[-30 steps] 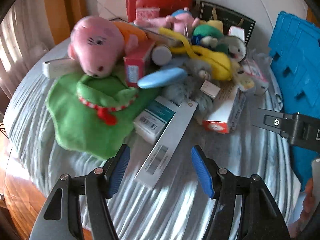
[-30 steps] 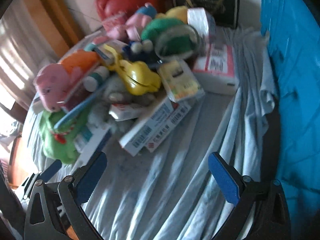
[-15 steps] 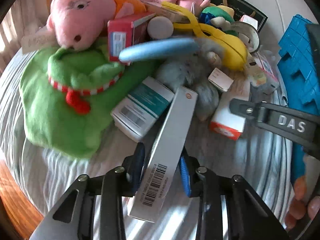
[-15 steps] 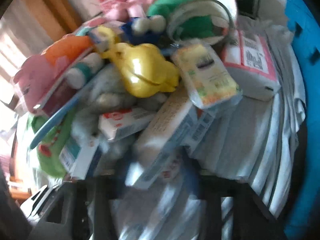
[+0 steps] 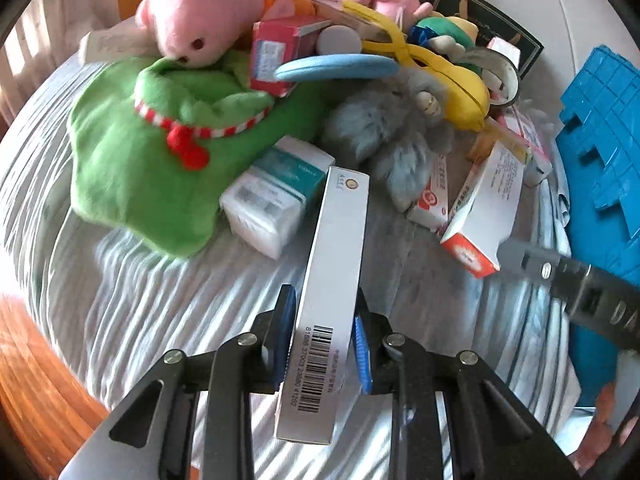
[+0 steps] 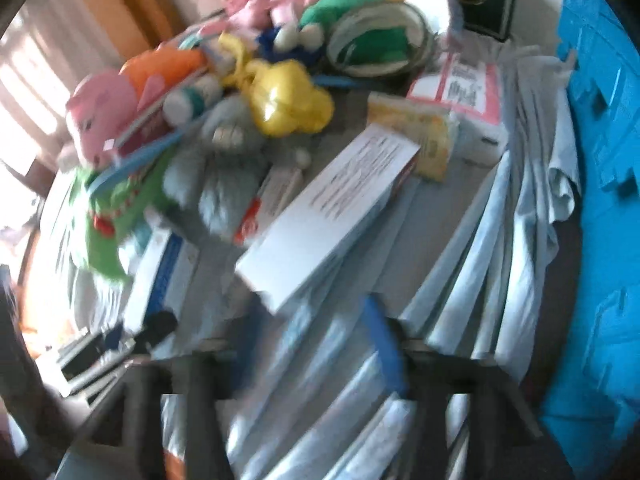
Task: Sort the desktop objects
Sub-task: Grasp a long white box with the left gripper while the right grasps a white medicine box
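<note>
The long white box (image 5: 334, 300) with the barcode sits between the blue pads (image 5: 362, 354) of the left gripper (image 5: 324, 344), whose jaws have just been closing and now pinch its 2 long sides near the barcode end. The box's far end reaches forward from the tool toward the heap, and whether that end rests on the striped cloth (image 5: 132, 320) I cannot tell.

Just ahead and left of the tool lies a teal-and-white box (image 5: 276, 196), partly on the green plush (image 5: 148, 152); beyond that a pink plush (image 5: 200, 8), and ahead to the right a grey furry toy (image 5: 392, 136). Right of the tool, a white-and-orange carton (image 5: 484, 208) lies close to the tip of the right gripper (image 6: 316, 364), whose jaws have just been opening (its own view is smeared, so whether they touch the white carton (image 6: 332, 204) ahead I cannot tell). Farthest right stands a blue crate (image 5: 604, 128).

Sorting looks barely begun: the heap remains mixed, and nothing visibly sits in the crate, whose inside is hidden.
</note>
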Motion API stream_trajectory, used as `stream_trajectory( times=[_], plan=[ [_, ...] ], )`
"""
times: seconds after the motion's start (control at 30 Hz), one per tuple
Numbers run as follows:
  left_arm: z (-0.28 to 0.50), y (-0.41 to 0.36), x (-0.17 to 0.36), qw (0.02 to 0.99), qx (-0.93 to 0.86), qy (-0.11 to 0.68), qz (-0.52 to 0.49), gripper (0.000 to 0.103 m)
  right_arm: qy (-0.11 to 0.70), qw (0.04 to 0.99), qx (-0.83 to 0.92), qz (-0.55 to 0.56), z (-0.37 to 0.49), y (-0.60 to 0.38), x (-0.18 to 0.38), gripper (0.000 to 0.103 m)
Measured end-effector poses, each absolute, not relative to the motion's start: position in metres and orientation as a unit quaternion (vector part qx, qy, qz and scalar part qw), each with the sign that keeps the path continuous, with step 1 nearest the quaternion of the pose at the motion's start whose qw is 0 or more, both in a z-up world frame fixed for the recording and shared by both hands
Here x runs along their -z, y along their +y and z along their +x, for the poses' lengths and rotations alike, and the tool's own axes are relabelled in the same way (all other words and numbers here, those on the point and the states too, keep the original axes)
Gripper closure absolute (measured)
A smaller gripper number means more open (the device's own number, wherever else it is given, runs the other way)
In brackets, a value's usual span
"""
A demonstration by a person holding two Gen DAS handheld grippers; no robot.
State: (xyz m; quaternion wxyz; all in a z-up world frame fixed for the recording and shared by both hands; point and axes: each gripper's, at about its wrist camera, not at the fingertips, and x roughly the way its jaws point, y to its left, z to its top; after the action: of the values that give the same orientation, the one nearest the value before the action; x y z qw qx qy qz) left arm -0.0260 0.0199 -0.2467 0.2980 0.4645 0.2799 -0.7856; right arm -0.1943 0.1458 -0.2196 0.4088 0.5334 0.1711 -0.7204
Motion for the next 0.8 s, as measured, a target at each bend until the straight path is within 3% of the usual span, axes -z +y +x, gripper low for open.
stream_trajectory(
  times=[0.23, 0.33, 0.53, 0.6, 0.67, 0.7, 0.73, 0.77, 0.8],
  plan=[
    [-0.041, 0.013, 0.243, 0.286, 0.801, 0.256, 0.460, 0.077, 0.137, 0.378, 0.732, 0.550, -0.218, 0.124, 0.234, 0.038],
    [-0.041, 0.013, 0.244, 0.281, 0.799, 0.255, 0.466, 0.077, 0.146, 0.376, 0.720, 0.564, -0.218, 0.124, 0.244, 0.053],
    [-0.031, 0.016, 0.254, 0.280, 0.788, 0.275, 0.475, 0.077, 0.257, 0.389, 0.682, 0.563, -0.179, 0.169, 0.242, 0.054],
    [-0.031, 0.019, 0.253, 0.280, 0.788, 0.265, 0.479, 0.077, 0.261, 0.387, 0.689, 0.555, -0.178, 0.178, 0.244, 0.052],
    [-0.031, 0.023, 0.250, 0.285, 0.791, 0.251, 0.480, 0.078, 0.245, 0.383, 0.698, 0.553, -0.183, 0.182, 0.244, 0.028],
    [-0.031, 0.025, 0.248, 0.286, 0.793, 0.244, 0.480, 0.078, 0.232, 0.386, 0.703, 0.551, -0.187, 0.183, 0.244, 0.028],
    [-0.030, 0.026, 0.245, 0.285, 0.794, 0.241, 0.479, 0.079, 0.225, 0.384, 0.709, 0.548, -0.190, 0.183, 0.245, 0.031],
    [-0.029, 0.028, 0.242, 0.285, 0.796, 0.240, 0.477, 0.079, 0.223, 0.378, 0.714, 0.546, -0.193, 0.183, 0.247, 0.051],
    [-0.028, 0.030, 0.238, 0.285, 0.798, 0.238, 0.475, 0.080, 0.224, 0.374, 0.716, 0.546, -0.195, 0.184, 0.248, 0.052]
  ],
)
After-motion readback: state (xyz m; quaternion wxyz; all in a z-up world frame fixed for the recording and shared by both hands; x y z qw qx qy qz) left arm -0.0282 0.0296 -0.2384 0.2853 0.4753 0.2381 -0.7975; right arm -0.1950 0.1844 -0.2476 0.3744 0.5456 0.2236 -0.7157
